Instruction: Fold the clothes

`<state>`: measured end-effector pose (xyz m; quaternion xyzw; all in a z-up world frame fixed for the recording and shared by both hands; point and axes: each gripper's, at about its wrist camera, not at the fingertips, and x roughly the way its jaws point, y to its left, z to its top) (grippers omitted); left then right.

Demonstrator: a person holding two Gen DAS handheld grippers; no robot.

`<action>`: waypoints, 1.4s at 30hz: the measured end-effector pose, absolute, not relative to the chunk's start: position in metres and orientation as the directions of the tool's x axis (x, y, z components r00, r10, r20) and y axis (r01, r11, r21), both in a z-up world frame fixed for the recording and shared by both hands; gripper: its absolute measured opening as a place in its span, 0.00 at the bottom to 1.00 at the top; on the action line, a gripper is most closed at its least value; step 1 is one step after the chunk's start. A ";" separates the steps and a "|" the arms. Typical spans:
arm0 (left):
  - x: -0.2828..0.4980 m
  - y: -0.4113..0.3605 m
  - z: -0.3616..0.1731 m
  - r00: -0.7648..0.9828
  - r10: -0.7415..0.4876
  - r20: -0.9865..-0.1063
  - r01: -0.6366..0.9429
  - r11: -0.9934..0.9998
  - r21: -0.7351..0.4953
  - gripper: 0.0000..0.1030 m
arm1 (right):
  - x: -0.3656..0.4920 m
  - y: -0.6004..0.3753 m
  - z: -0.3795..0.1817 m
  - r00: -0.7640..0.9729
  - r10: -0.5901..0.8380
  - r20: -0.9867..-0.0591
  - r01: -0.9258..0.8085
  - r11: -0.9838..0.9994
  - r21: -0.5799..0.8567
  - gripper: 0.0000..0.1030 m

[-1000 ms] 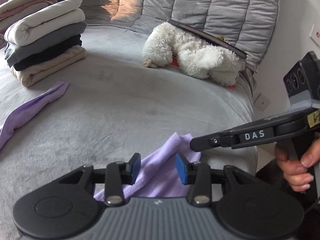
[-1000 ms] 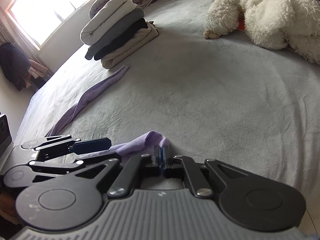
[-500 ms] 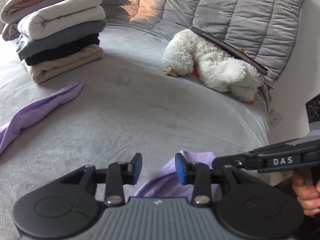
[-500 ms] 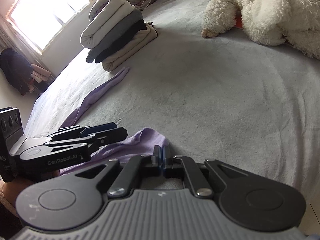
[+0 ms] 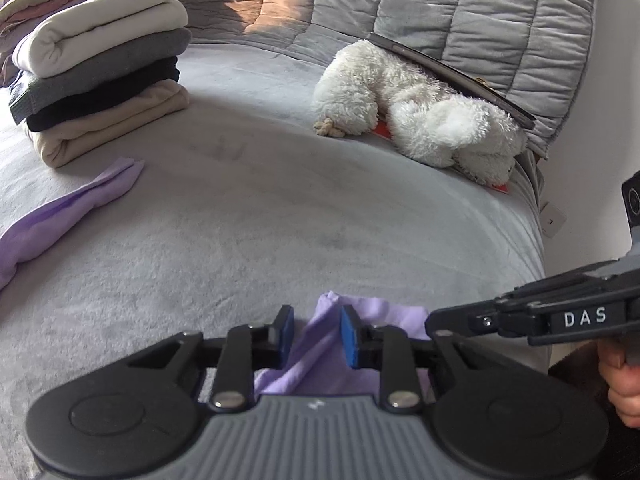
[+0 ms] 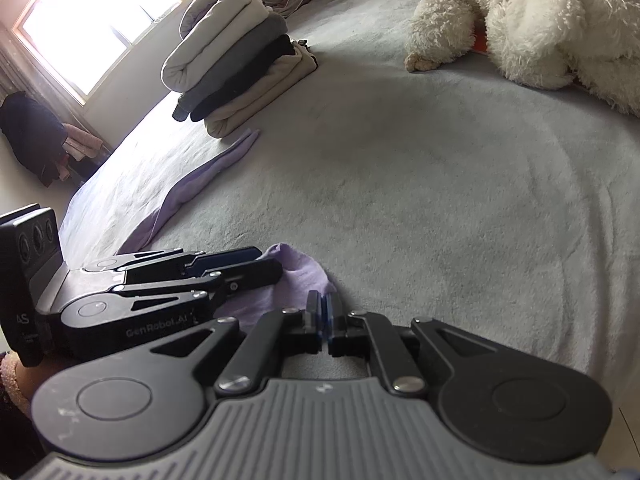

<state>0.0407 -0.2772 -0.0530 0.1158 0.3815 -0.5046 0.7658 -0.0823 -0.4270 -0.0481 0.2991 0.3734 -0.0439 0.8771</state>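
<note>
A lilac garment lies on the grey bed [image 5: 280, 220]. Its long strip [image 5: 68, 208] runs off to the left, and a bunched corner [image 5: 360, 314] sits at the near edge. My left gripper [image 5: 317, 334] is open, with a raised fold of that corner between its blue pads [image 5: 348, 338]. My right gripper [image 6: 322, 312] is shut, its tips pinching the edge of the lilac garment [image 6: 296, 268]. In the left wrist view the right gripper [image 5: 434, 320] reaches in from the right, its tip on the cloth. The left gripper [image 6: 268, 266] lies just left of the right one.
A stack of folded clothes [image 5: 100, 80] stands at the far left of the bed. A fluffy white dog or plush toy [image 5: 420, 120] lies at the back right against a grey quilted cushion [image 5: 480, 20]. A person's hand [image 5: 624, 380] holds the right gripper. A bright window [image 6: 92, 28] is far left.
My left gripper has moved forward onto the lilac corner, and a fold now sits between its pads, which stand slightly closer together. The right gripper stayed shut on the cloth edge.
</note>
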 end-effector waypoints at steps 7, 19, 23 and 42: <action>0.044 -0.276 -0.056 0.202 -0.700 -0.685 0.831 0.493 -0.259 0.01 | -0.072 -0.424 -0.053 0.708 0.198 -0.678 0.275 0.807 0.523 0.14; 0.034 -0.280 -0.050 0.226 -0.762 -0.606 0.846 0.462 -0.266 0.01 | -0.079 -0.413 -0.050 0.705 0.084 -0.704 0.281 0.879 0.386 0.03; 0.034 -0.282 -0.062 0.222 -0.754 -0.618 0.847 0.463 -0.260 0.01 | -0.075 -0.406 -0.049 0.692 0.053 -0.720 0.287 0.894 0.343 0.03; 0.031 -0.191 -0.042 0.347 -0.722 -0.598 0.754 0.594 -0.279 0.41 | -0.054 -0.388 -0.038 0.710 0.007 -0.705 0.286 0.911 0.297 0.37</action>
